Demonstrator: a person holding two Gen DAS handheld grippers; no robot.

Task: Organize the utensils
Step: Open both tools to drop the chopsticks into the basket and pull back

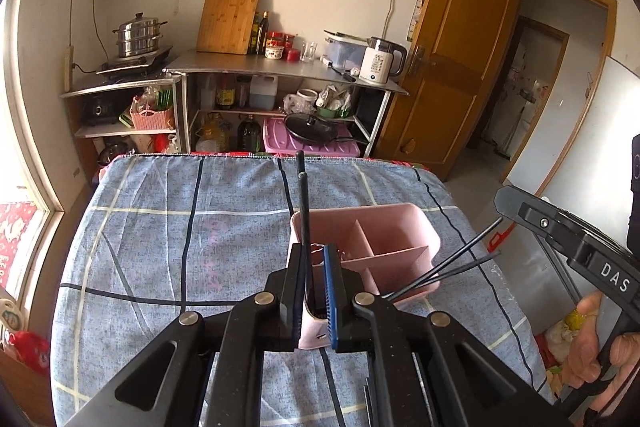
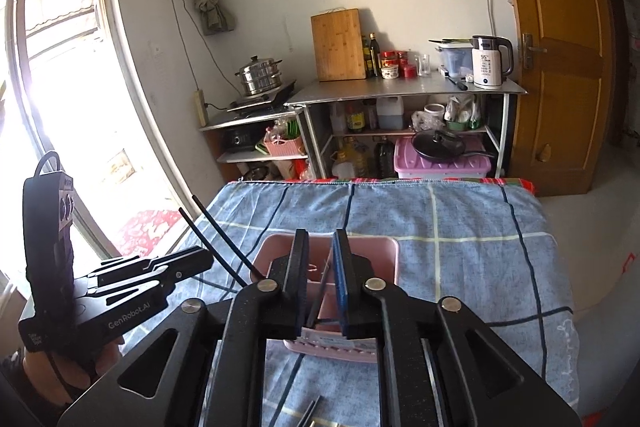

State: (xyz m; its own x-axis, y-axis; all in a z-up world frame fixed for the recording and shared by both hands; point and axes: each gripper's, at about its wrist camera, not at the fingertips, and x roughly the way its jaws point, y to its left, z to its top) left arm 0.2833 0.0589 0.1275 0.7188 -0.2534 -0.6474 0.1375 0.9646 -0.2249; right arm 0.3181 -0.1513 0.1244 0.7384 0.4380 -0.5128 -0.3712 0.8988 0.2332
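Observation:
A pink utensil holder (image 1: 384,243) with dividers stands on the blue checked tablecloth (image 1: 180,227); it also shows in the right wrist view (image 2: 372,255). My left gripper (image 1: 314,291) is above the holder's near left corner, with a gap between its pads. Two black chopsticks (image 1: 303,203) rise beside its left pad; I cannot tell whether it grips them. My right gripper (image 2: 320,279) is over the holder with a black chopstick (image 2: 322,287) between its pads, tip pointing into the holder. Two chopsticks (image 1: 456,263) lean out of the holder's right side.
More utensils (image 2: 304,415) lie on the cloth below my right gripper. Beyond the table's far edge stands a metal shelf (image 1: 280,67) with a cutting board, bottles, a kettle and a pan. A wooden door (image 1: 460,47) is on the right, a window on the left.

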